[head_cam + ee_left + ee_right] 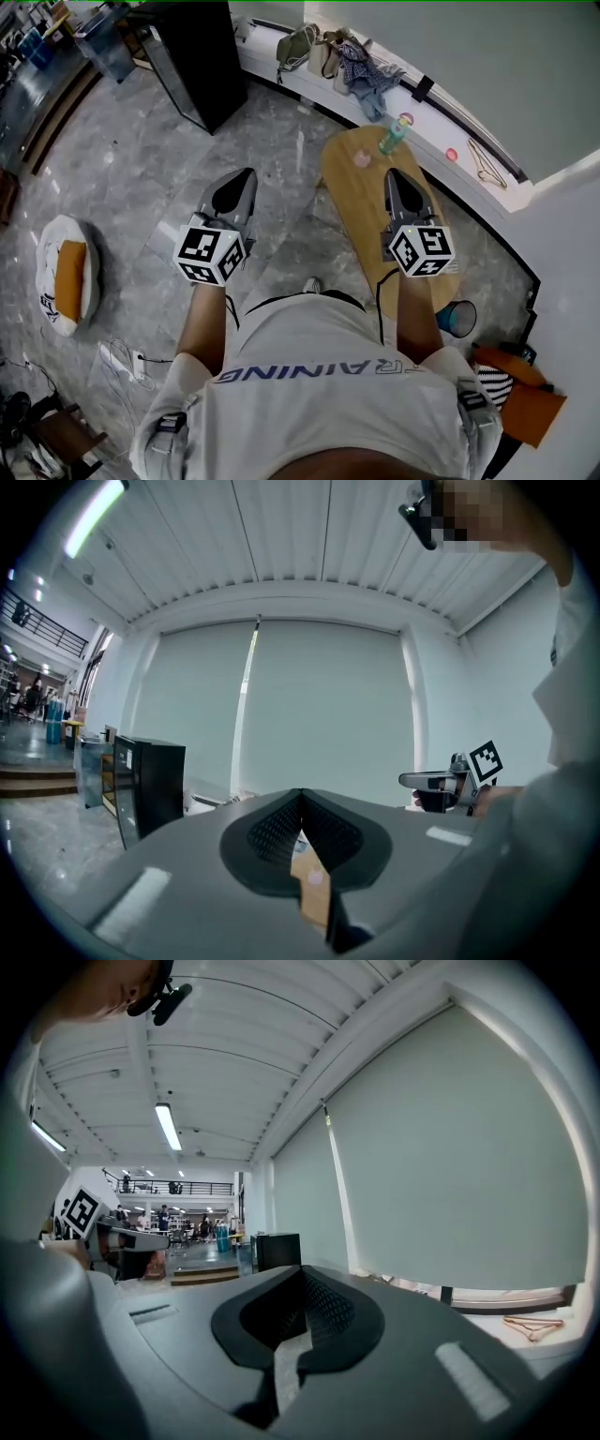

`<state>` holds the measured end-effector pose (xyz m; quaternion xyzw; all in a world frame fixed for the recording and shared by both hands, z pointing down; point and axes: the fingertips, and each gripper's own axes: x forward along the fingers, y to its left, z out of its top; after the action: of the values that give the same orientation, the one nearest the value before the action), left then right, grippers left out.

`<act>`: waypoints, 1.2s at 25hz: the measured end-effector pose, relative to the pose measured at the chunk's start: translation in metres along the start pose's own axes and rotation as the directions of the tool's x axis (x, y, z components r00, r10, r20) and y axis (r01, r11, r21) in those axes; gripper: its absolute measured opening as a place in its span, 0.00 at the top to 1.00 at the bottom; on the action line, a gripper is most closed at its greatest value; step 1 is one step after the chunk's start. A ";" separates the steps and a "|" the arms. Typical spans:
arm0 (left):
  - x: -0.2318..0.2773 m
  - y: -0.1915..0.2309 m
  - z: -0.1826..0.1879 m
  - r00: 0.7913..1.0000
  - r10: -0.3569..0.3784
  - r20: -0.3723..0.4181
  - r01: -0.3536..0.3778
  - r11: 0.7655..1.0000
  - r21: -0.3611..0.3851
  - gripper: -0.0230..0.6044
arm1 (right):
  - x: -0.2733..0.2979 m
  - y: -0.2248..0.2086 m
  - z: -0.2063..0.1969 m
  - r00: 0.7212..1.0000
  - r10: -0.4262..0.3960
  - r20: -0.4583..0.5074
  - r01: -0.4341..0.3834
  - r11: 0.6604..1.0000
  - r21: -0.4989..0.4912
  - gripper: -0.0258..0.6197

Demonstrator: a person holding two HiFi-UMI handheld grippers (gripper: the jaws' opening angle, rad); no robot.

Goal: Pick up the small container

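My left claw (300,803) and right claw (302,1277) are both fully closed and hold nothing. Hazard: approaching the small container (362,157) at the far end of the counter (352,217) without opening would likely topple it.

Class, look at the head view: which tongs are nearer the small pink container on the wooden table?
Right. The right tongs hang over the wooden table, close beside the small pink container. The left tongs are over the floor, well off to its left.
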<state>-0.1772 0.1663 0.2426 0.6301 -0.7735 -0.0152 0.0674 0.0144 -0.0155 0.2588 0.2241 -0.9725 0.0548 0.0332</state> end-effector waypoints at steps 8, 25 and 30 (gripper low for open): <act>0.090 -0.003 -0.011 0.996 -0.063 -0.070 0.065 0.998 0.020 0.96 | 0.044 -0.074 -0.025 0.997 -0.073 -0.028 0.075 0.993 0.096 0.93; 0.312 0.025 -0.020 0.870 -0.471 -0.148 0.473 0.881 -0.023 0.96 | 0.096 -0.163 -0.030 0.866 -0.488 -0.105 0.498 0.861 0.100 0.93; 0.359 0.029 -0.034 0.800 -0.563 -0.208 0.571 0.821 -0.028 0.96 | 0.111 -0.168 -0.043 0.810 -0.571 -0.132 0.585 0.802 0.119 0.93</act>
<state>-0.2720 -0.1764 0.3100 0.8315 -0.5386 0.0449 0.1283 -0.0102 -0.2082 0.3267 0.5092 -0.8480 0.1270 0.0745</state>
